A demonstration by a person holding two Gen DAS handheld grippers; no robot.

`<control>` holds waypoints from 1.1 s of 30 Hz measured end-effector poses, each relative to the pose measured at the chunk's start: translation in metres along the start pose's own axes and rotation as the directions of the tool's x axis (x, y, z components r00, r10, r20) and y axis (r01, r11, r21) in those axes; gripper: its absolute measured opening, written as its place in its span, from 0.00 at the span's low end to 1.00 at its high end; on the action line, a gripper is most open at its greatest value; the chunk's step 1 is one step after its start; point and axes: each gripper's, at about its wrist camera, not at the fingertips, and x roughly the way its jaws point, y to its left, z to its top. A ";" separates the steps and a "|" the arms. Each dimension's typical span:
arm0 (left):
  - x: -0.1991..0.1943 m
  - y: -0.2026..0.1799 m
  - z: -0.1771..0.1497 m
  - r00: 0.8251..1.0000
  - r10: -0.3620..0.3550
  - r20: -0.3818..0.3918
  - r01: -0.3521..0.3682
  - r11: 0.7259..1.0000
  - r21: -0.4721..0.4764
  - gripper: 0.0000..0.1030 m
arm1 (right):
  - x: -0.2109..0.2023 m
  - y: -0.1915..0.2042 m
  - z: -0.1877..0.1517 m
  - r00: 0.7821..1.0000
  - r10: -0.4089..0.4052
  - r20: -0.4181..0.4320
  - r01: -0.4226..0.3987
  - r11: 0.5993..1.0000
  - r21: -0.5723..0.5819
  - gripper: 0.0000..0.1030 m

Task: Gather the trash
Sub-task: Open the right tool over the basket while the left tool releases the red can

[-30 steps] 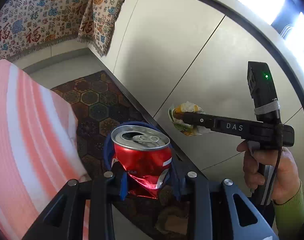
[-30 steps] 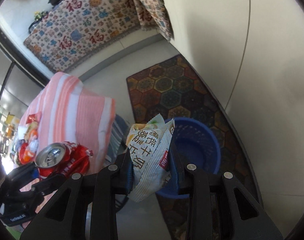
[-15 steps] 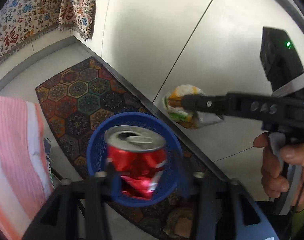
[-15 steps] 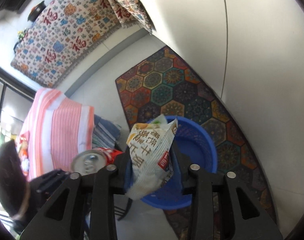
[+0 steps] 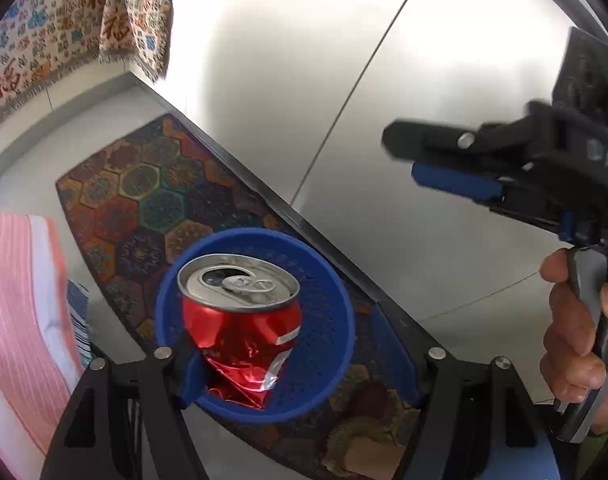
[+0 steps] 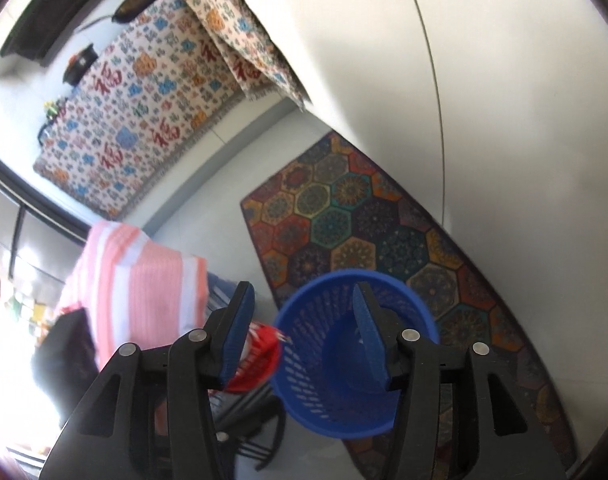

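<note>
A crushed red soda can (image 5: 240,320) shows in the left wrist view just above the blue mesh trash basket (image 5: 335,320). My left gripper (image 5: 300,360) stands open, its left pad beside the can and its right pad well clear. The can also shows in the right wrist view (image 6: 260,360), left of the basket (image 6: 315,380). My right gripper (image 6: 304,332) is open and empty above the basket. It appears in the left wrist view (image 5: 431,160) at upper right. The snack wrapper is not in sight.
A patterned hexagon rug (image 6: 367,232) lies under the basket beside a white wall (image 6: 503,120). A pink striped cloth (image 6: 144,276) covers furniture at left. A patterned hanging cloth (image 6: 144,100) covers the far side.
My right gripper has opened and the snack wrapper has left it. My left jaws have spread apart from the can, which now hangs over the basket mouth.
</note>
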 end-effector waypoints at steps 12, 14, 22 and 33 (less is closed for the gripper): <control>0.016 -0.020 0.013 0.999 -0.043 -0.031 0.044 0.999 0.032 0.79 | -0.015 -0.002 0.011 0.999 0.000 0.052 -0.001 1.000 0.006 0.53; 0.030 -0.022 0.011 0.997 0.021 -0.076 -0.016 0.998 0.067 0.80 | -0.017 -0.004 0.013 0.998 0.000 0.063 -0.001 1.000 0.012 0.53; 0.022 -0.008 0.005 0.999 -0.003 -0.051 0.003 1.000 0.005 0.82 | -0.024 -0.008 0.016 0.997 0.007 0.081 -0.008 1.000 0.012 0.54; -0.159 0.018 -0.115 0.942 0.226 0.249 -0.220 0.974 -0.050 0.82 | -0.032 0.046 -0.009 0.988 -0.071 0.140 0.095 0.979 -0.178 0.60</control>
